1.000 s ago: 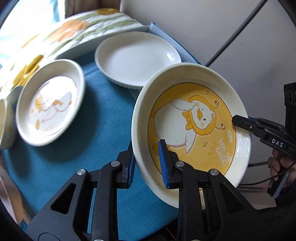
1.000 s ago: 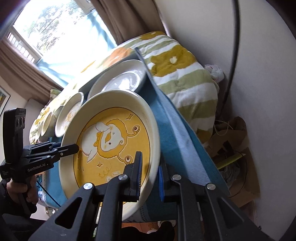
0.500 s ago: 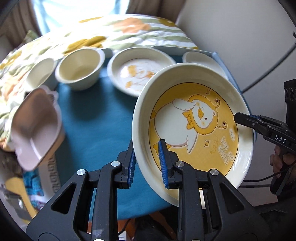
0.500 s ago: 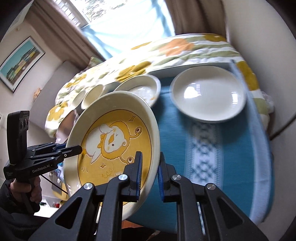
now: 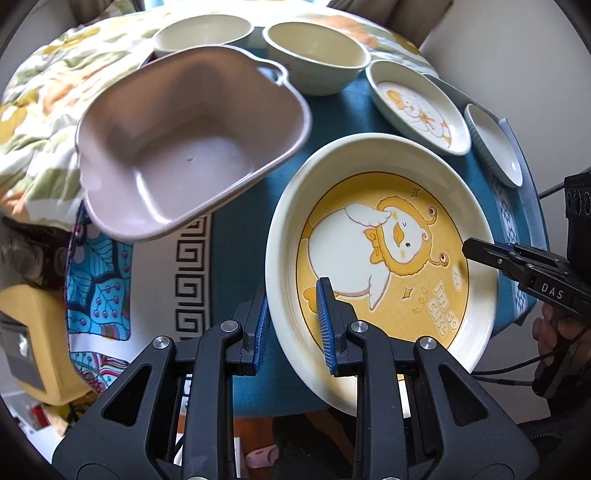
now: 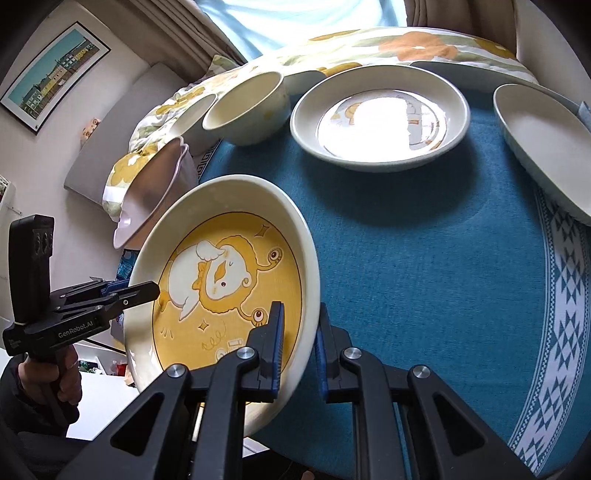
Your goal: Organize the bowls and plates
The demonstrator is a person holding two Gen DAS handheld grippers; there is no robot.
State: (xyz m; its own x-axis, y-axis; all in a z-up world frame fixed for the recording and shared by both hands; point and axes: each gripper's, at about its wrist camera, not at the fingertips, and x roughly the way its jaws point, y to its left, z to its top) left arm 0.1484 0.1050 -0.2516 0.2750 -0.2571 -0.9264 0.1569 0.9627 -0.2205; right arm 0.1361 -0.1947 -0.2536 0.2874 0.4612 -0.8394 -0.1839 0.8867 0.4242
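Yellow duck plate (image 5: pixel 384 258) pinched at opposite rims by left gripper (image 5: pixel 293 325) and right gripper (image 6: pixel 299 347).

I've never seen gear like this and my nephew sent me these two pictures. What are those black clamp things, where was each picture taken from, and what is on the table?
There is no robot here. A person holds a black two-finger gripper in each hand, and each carries a wide-angle camera looking forward along its fingers. One picture is from the left gripper, the other from the right gripper; each also shows the other gripper at the far side of the dish.

Both grippers are clamped on the rim of the same large cream plate with a yellow cartoon duck, held tilted above the teal cloth-covered table.

Lying there are a smaller cream duck-print plate, a plain white plate, two pale cream bowls and a pinkish-brown plastic dish with lobed corners.
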